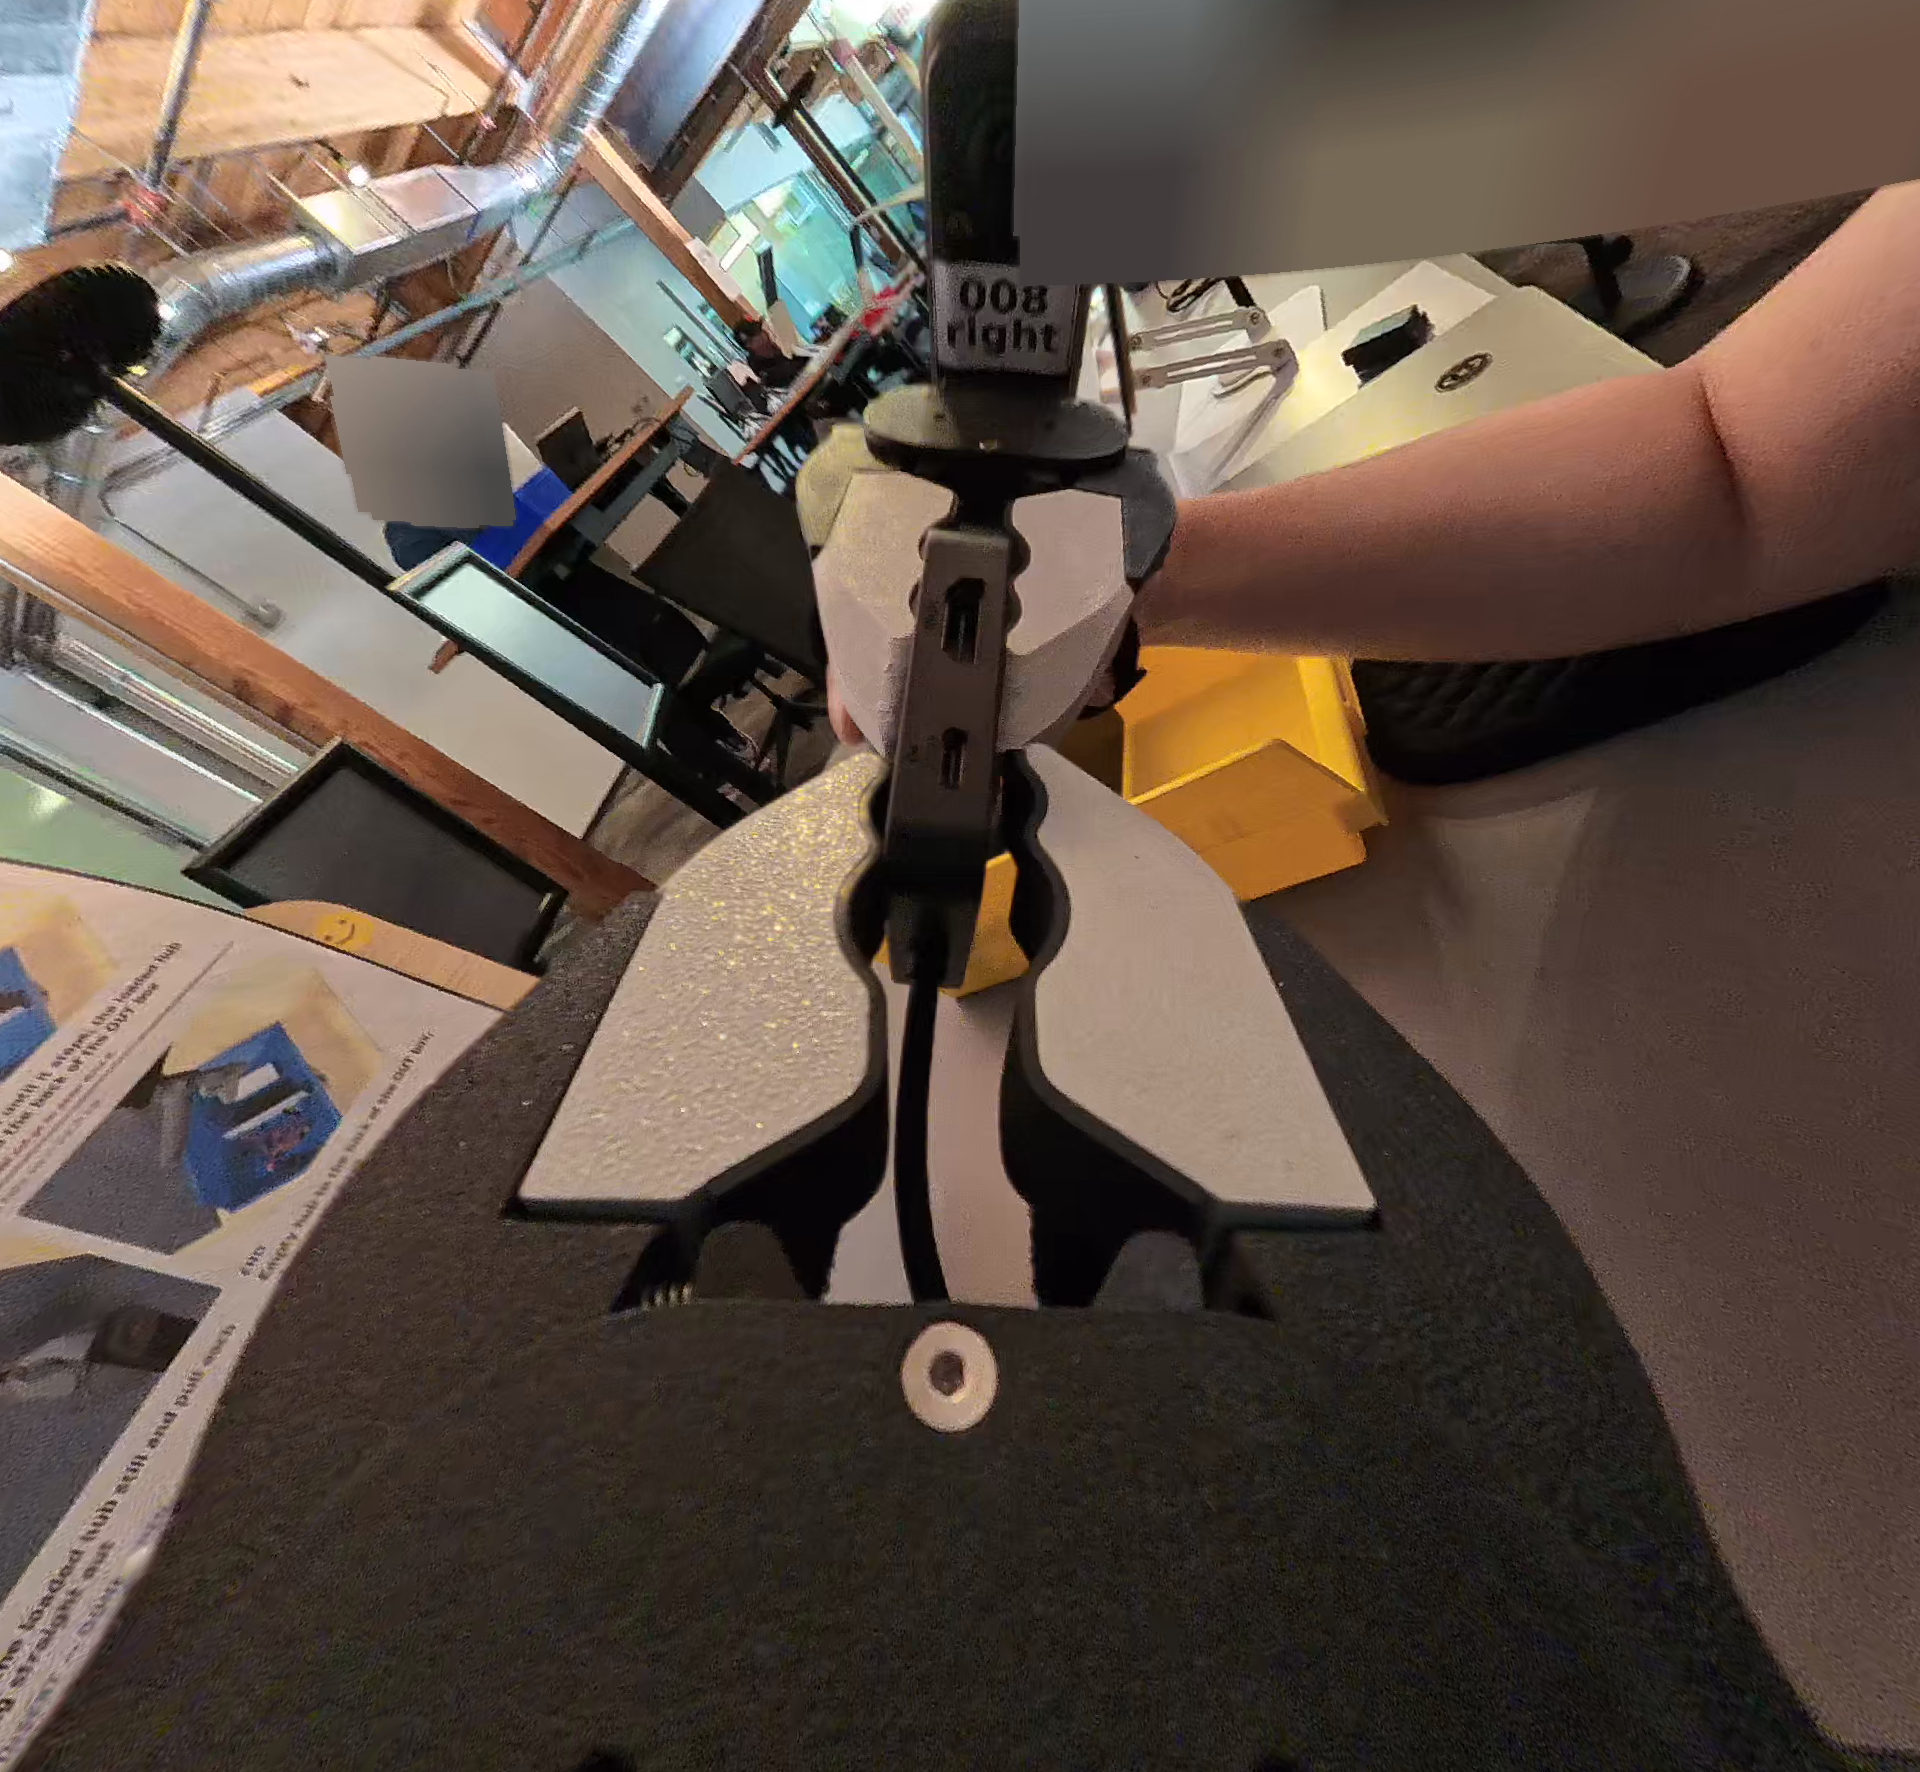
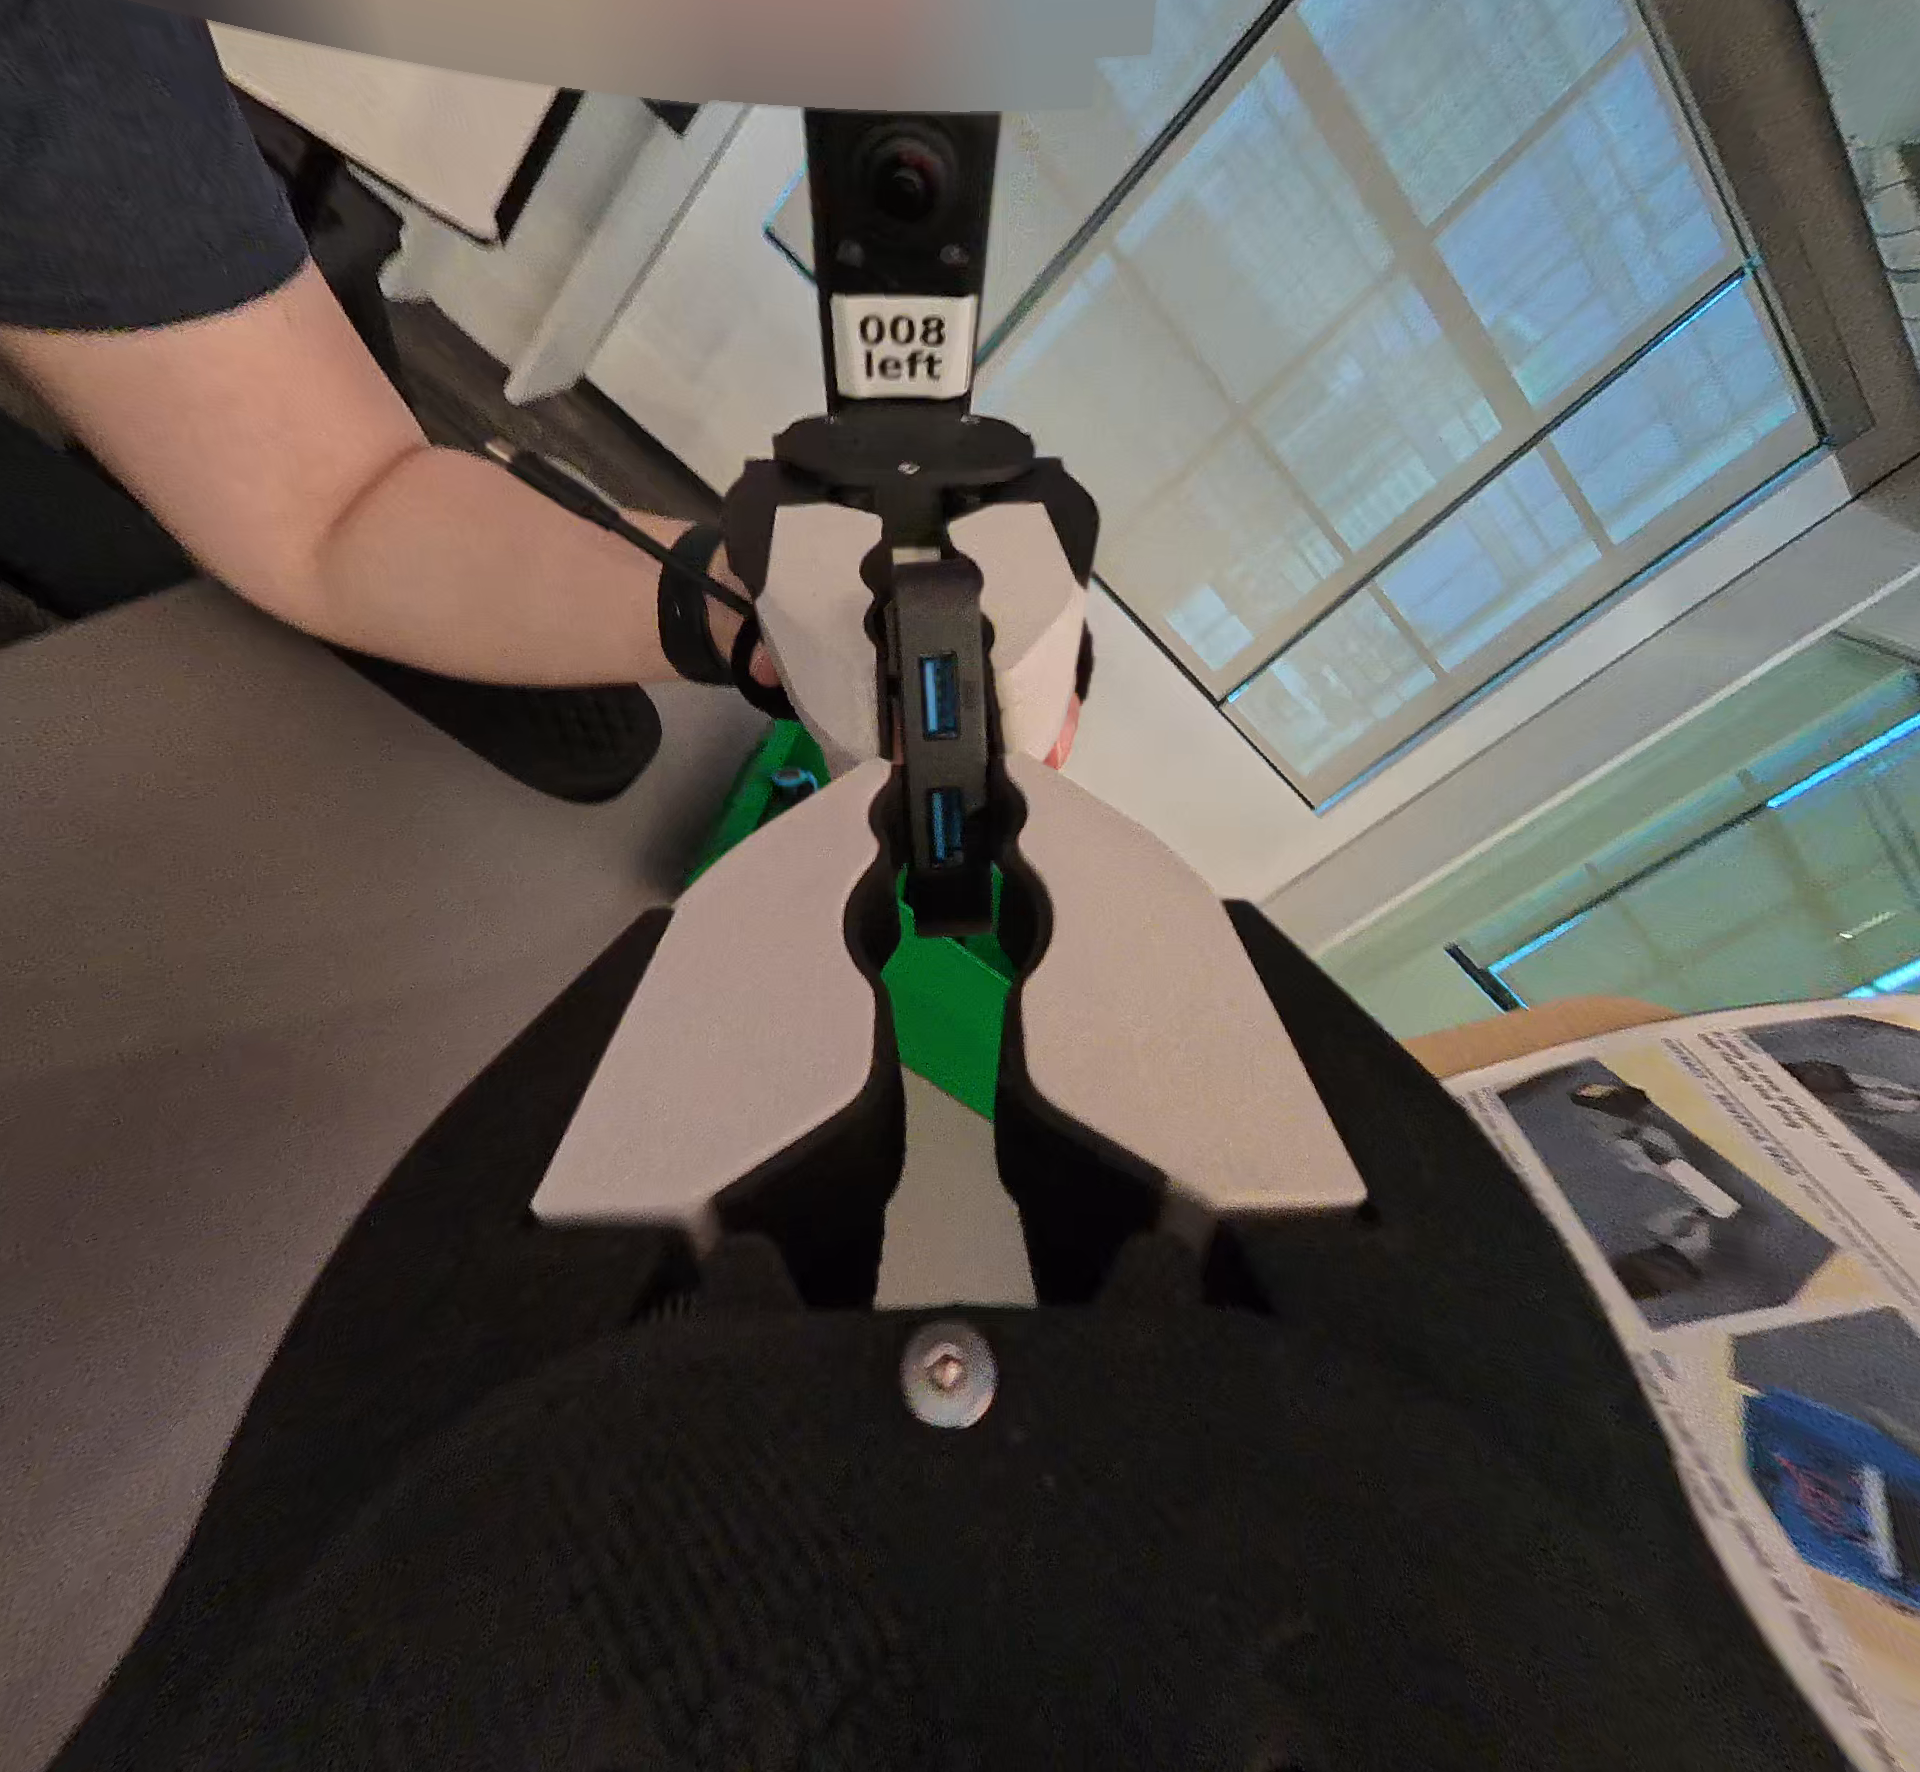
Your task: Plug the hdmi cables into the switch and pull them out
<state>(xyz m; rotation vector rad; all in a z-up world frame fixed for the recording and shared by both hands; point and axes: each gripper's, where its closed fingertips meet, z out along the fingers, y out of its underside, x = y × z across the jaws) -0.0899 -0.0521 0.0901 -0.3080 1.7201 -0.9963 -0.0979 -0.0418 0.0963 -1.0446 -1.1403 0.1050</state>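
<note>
Switch (image 1: 951,735): slim dark hub w/ ports along its edge, held in mid-air between both tongs. Left gripper (image 1: 940,849) closed on cable end; black cable (image 1: 914,1151) runs back btwn its fingers. Right gripper (image 2: 940,849) closed on opposite end; two blue ports face cam. Yellow bin (image 1: 1247,787) and green bin (image 2: 945,1005) behind.
</note>
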